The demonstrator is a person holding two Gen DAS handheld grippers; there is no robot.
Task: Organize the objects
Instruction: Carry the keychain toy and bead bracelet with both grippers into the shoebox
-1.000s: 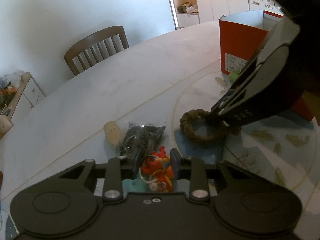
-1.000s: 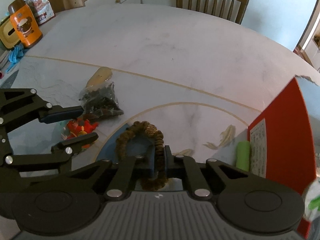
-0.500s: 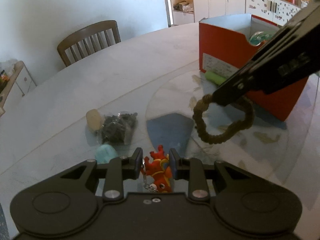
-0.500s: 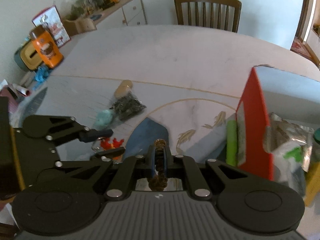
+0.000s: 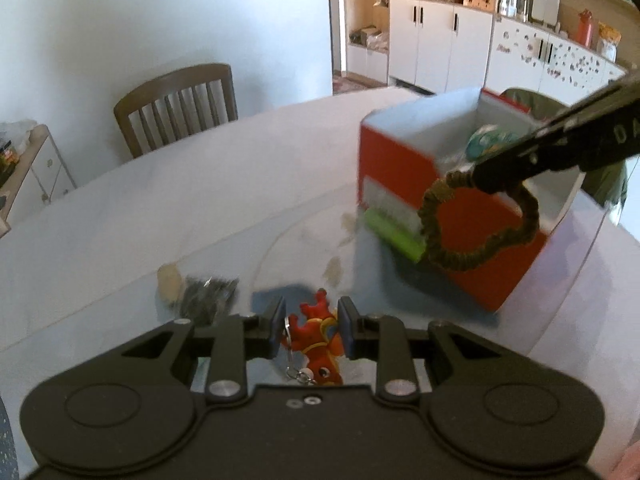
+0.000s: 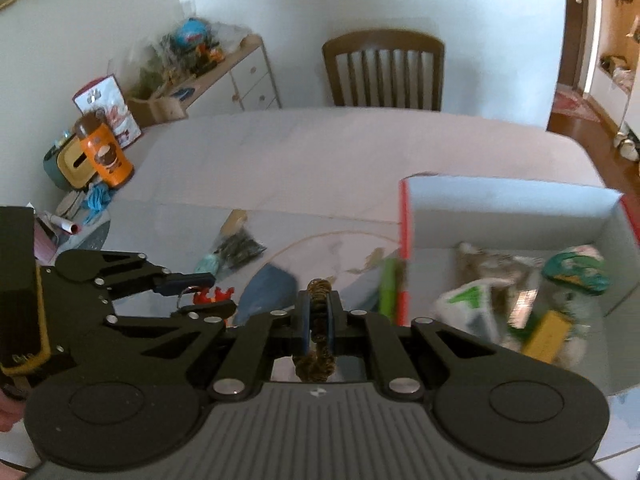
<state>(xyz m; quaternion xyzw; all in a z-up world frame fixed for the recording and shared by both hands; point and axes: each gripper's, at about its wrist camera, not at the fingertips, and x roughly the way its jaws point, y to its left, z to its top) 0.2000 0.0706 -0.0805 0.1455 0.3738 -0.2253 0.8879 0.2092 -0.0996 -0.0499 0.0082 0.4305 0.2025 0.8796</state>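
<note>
Right claw [image 6: 319, 316] clenched on bead ring [image 5: 476, 224], hanging in air against box [image 5: 404, 160] wall, at 3 o'clock in left view. Left claw [image 5: 311, 330] grasping red toy [image 5: 318, 344] above desk [image 5: 160, 216]. Risks: dangling ring snagging box rim if carried low; toy slipping, held loosely; claws colliding over one box.

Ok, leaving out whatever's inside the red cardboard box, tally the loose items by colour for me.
Brown: 1, braided rope ring in right gripper
Red-orange: 1, toy keychain in left gripper
Green: 1, plastic cylinder
Dark: 1, clear bag of dark bits
Beige: 1, small lump
Teal: 1, small lump
Total: 6
</note>
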